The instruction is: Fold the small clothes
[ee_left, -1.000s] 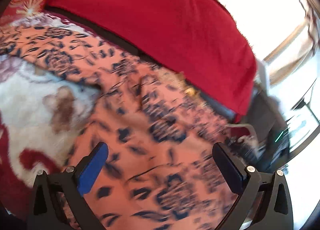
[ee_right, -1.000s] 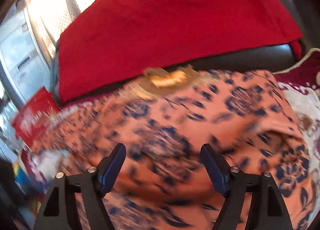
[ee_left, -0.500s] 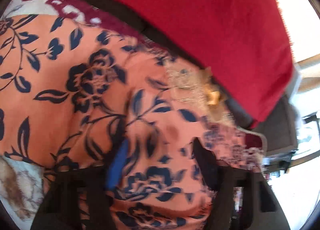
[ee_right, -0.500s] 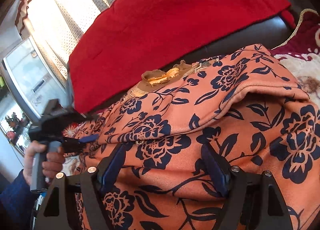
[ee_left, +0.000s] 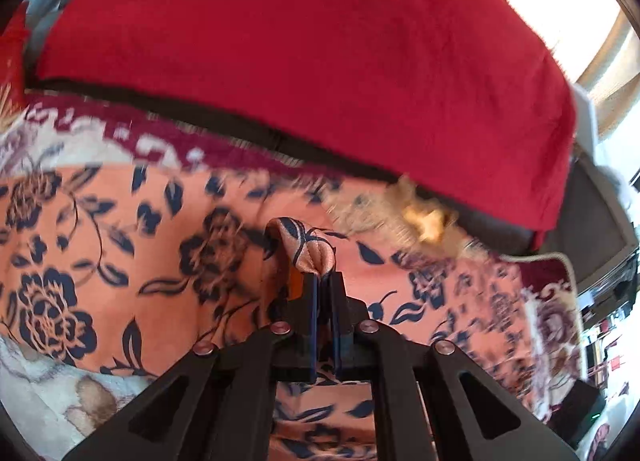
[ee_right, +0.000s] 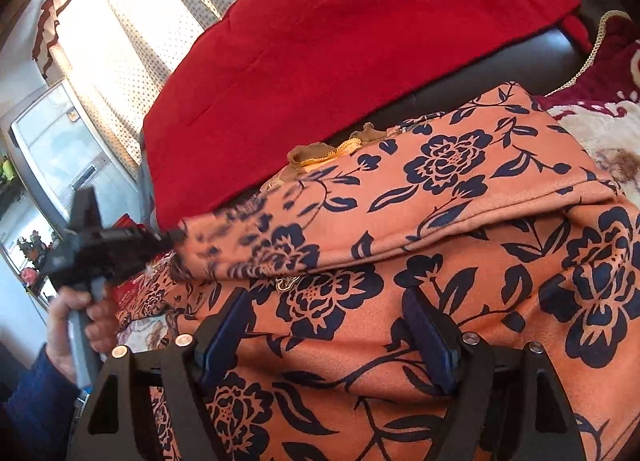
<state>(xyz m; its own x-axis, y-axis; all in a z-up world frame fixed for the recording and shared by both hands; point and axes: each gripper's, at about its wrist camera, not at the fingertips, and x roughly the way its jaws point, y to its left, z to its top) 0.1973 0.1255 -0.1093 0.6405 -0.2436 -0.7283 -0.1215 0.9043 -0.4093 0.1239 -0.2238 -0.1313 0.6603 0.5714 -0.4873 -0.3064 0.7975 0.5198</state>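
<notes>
Left wrist view: left gripper (ee_left: 323,281) pinched on floral garment (ee_left: 100,245) edge for folding; right gripper (ee_right: 332,337) spread wide, pressing cloth flat.

A red cloth (ee_left: 320,61) drapes the dark sofa (ee_right: 500,69) by curtains (ee_right: 132,33).

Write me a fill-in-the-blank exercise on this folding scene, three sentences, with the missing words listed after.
1. The left tool is ____ on a pinch of the orange floral garment.
2. The right tool hovers over the garment with its fingers ____.
3. Behind the garment lies a large ____ cloth.

Missing words: shut; open; red
</notes>
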